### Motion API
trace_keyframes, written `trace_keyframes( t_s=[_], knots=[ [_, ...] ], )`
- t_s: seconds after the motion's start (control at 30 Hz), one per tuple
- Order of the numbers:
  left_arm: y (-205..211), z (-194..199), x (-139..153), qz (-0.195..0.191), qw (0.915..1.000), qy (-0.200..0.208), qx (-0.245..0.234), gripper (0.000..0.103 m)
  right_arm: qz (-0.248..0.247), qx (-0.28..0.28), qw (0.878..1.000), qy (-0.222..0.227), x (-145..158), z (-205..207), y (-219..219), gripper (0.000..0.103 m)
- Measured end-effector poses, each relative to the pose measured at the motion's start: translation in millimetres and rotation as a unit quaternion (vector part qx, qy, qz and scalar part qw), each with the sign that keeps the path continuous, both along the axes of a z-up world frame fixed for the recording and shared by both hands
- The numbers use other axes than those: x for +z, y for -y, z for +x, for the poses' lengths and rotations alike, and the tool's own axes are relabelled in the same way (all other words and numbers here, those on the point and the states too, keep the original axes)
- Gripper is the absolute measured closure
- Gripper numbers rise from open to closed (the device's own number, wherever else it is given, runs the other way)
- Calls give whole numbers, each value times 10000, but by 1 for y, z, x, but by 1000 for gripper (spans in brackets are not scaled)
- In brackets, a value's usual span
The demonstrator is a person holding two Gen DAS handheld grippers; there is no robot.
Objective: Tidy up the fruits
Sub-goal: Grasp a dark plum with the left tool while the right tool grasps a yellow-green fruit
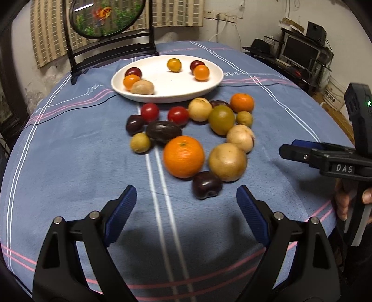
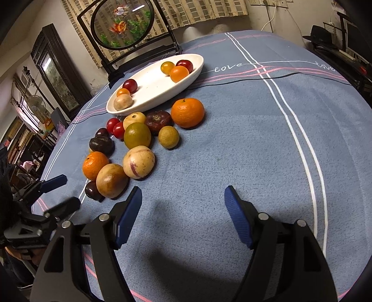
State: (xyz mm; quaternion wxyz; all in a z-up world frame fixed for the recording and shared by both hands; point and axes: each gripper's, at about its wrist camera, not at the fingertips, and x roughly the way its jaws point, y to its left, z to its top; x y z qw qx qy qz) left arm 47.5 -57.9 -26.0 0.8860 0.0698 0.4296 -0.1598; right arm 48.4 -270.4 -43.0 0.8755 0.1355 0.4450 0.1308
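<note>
Hovering spread and empty, left gripper (image 1: 186, 206) above worktop (image 1: 69, 151) | right gripper (image 2: 183, 204) likewise spread, empty | dark plum (image 1: 206, 184) just ahead of left gripper | fruit cluster beyond, dark oblong fruit (image 1: 164, 131) lying long axis crosswise | white plate (image 1: 162, 93) farthest, oval, six fruits

A lived-in home is shown: a cloth-covered desk (image 1: 69, 144), a goldfish screen (image 2: 123, 25) against curtains (image 1: 176, 14), framed pictures (image 2: 58, 72) and cluttered shelves (image 1: 302, 48).
</note>
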Motion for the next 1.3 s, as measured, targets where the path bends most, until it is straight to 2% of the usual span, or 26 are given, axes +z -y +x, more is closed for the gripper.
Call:
trace_keyframes(
  t_s=[0.13,0.23,0.3,0.43,0.53,0.63,0.77,0.9,1.03,1.2,1.3],
  knots=[
    [8,7,-10,33,9999,-162,-33,17,64,5,10000,-1,-1,0,2,29],
    [11,13,-16,65,9997,-235,-24,29,82,36,10000,10,-1,1,1,29],
    [11,17,-20,103,9995,-312,1,43,72,67,10000,12,0,1,1,29],
    [16,20,-23,123,9994,-329,-45,47,33,90,10000,13,0,1,0,29],
    [18,19,-20,18,9993,-314,-198,73,-21,92,10000,9,0,1,-2,29],
    [17,12,-15,89,9997,-78,-196,72,-167,121,9998,4,1,1,-5,29],
    [5,6,-4,-27,9999,58,-152,72,-460,216,9987,4,3,3,-13,29],
    [-10,8,4,-135,9999,76,-13,72,-1159,253,9927,191,10,8,-23,29],
    [-23,11,6,-227,9996,56,134,72,-1348,246,9903,222,14,23,-24,29],
    [-31,14,4,-294,9994,31,202,72,-1237,245,9918,216,19,50,-31,55],
    [-34,15,2,-309,9993,12,218,72,-1299,216,9911,176,18,62,-39,63]
  ],
)
